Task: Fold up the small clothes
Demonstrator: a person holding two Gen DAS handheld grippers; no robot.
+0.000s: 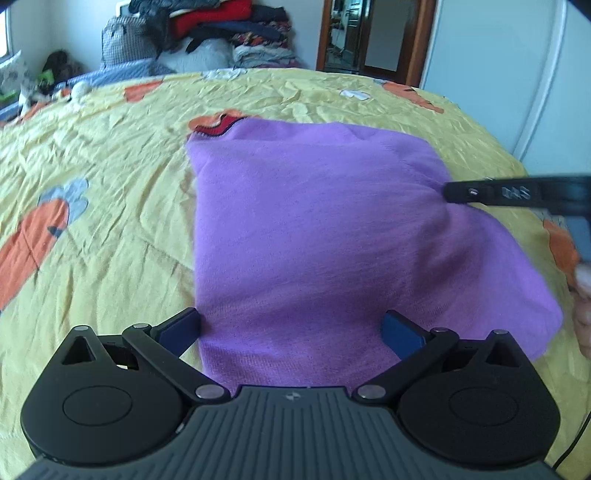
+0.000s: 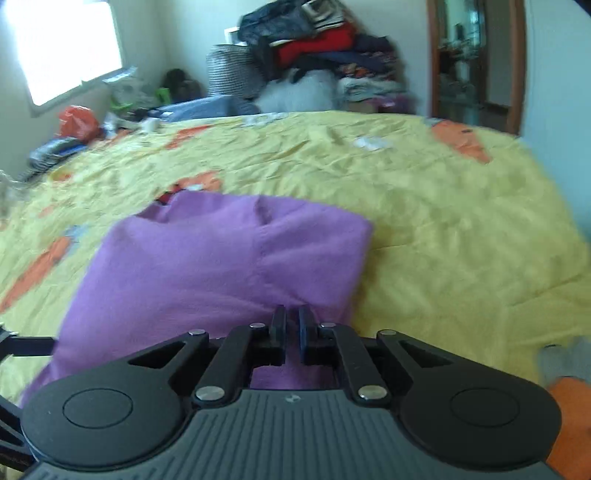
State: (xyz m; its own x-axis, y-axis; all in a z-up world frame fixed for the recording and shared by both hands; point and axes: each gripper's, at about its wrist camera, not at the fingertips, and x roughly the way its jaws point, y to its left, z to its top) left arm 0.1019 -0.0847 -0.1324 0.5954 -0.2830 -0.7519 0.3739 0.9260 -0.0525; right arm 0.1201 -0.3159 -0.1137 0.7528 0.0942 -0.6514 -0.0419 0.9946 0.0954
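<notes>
We see the purple sweater (image 1: 314, 229) w/ collar far, long axis away; left gripper (image 1: 291, 332) released, right gripper (image 2: 291, 332) nearly clenched, no cloth pinched.

The garment (image 1: 314, 229) is spread on the bed (image 1: 110, 184), near its front edge. The left gripper (image 1: 291, 332) is placed at the garment's near edge, with the right gripper (image 2: 291, 332) at its right side. Behind the far edge, piled clothes (image 1: 229, 29) are stacked, with a doorway (image 1: 373, 37) to the right.
</notes>
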